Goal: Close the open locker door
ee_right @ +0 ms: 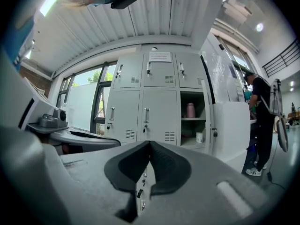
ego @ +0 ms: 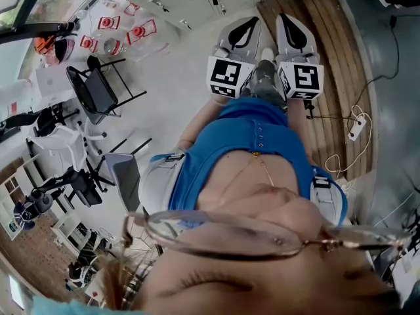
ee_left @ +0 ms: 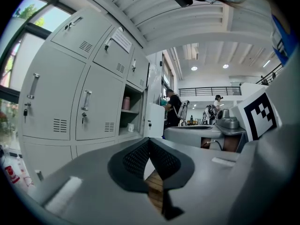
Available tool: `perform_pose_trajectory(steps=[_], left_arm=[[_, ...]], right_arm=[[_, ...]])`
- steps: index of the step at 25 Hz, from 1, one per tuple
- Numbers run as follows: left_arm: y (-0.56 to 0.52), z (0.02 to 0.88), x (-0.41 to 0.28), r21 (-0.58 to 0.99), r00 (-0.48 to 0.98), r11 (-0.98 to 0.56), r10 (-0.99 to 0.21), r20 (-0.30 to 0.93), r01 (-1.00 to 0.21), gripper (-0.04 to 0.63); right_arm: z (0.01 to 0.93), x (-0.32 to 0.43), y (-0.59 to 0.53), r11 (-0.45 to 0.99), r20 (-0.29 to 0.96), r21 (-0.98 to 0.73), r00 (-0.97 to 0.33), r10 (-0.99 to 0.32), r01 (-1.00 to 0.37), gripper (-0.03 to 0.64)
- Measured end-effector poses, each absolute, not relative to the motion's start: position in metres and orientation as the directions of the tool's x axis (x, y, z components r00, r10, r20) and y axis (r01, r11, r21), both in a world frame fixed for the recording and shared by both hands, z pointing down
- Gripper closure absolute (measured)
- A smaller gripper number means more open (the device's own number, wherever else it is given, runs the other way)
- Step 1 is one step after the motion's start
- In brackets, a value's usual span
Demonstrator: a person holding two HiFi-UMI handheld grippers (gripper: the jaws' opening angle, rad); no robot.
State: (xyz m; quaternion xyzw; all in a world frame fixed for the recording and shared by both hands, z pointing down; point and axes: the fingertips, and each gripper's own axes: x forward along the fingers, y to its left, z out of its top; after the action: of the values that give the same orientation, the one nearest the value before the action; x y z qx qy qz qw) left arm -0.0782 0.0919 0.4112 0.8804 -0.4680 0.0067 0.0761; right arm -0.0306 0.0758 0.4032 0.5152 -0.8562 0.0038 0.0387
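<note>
Head view, looking steeply down: left gripper point(ego: 244, 31) and right gripper point(ego: 292, 35) side by side, held out in front of the person's blue top point(ego: 252, 136). Each carries its marker cube. Wooden floor point(ego: 335, 51) below and to the right of them, with a white power strip point(ego: 356, 127) and its cable lying on it. Black chairs point(ego: 98, 90) stand on the grey floor to the left.

Left gripper view: jaws pressed together along their whole length, nothing between them. A sliver of wooden floor shows under them.

Right gripper view: jaws likewise fully together and empty.
- Grey locker bank point(ee_right: 145, 102): three columns, well apart from both grippers. A paper notice point(ee_right: 160, 56) is on the top middle door.
- Open locker door point(ee_right: 229, 125): right column, middle row, swung wide out toward the camera, with a key in its lock. No jaw touches it.
- Open compartment point(ee_right: 192, 121): a pink bottle point(ee_right: 190, 110) on the upper shelf and a white cup point(ee_right: 199, 137) on the lower one.
- Remaining locker doors closed, with handles and vent slots.
- Person in black with a backpack point(ee_right: 260, 121) standing just right of the open door, turned away.
- Windows point(ee_right: 86, 102) to the left of the lockers.
</note>
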Motion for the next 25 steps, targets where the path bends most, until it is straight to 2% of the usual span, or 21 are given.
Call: perform_pose_trajectory(steps=[25], left_arm=[[-0.084,0.38,-0.007,0.099,0.458,-0.451,-0.886,0.065,-0.887,0.603]], right_arm=[[0.373,0.033,-0.107,0.601,0.029,0.015,-0.6,-0.799,-0.799,0.617]])
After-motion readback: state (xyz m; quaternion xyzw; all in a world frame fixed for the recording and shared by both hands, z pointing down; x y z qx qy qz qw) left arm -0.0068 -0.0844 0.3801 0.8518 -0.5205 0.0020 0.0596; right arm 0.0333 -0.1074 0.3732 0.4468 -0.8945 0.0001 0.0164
